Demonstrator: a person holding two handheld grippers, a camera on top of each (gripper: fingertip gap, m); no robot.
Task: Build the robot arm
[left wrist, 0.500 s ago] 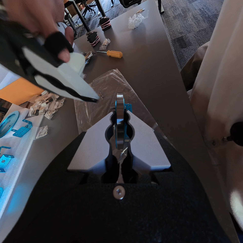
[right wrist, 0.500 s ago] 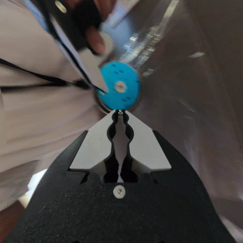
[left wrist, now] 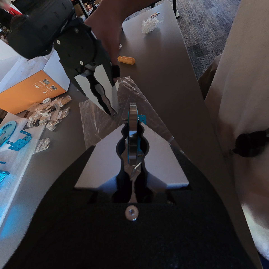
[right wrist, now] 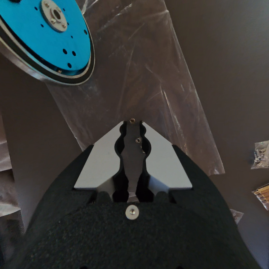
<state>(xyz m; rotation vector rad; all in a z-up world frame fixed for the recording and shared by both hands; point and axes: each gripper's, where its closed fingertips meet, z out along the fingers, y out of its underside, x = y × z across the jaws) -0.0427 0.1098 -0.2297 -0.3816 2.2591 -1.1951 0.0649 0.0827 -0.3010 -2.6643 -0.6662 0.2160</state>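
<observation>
Left wrist view, centre of the frame: the left tongs (left wrist: 132, 123) pinch a round blue disc (left wrist: 132, 131) edge-on, its silver metal rim standing upright between the pale grey wedge-shaped fingers. A small blue bracket (left wrist: 141, 117) shows just behind the disc. Beneath lies a flat clear plastic bag (left wrist: 99, 123), wrinkled and glossy, on the dull brown surface (left wrist: 160, 65). Above left, the right tongs (left wrist: 112, 114) point down at the bag, tips slightly parted beside a tiny metal nut (left wrist: 114, 115). At the left edge, small clear packets (left wrist: 43, 116) hold dark and silver hardware, next to an orange box (left wrist: 29, 93) and blue perforated brackets (left wrist: 18, 143) on white foam. Farther up the surface lie a yellow screwdriver handle (left wrist: 126, 60) and a crumpled ball of clear wrap (left wrist: 150, 24).

Right wrist view: the right tongs (right wrist: 132, 121) are narrowly spread and hold nothing; one small nut (right wrist: 132, 120) lies on the bag at their tips, and a second nut (right wrist: 138, 140) lies farther back in the gap. The blue disc (right wrist: 48, 40), smooth and drilled with small holes around a silver hub, fills the upper left. At the right edge, a clear packet (right wrist: 260, 157) holds small screws, and below it another (right wrist: 262, 195) holds brass-coloured pieces.
</observation>
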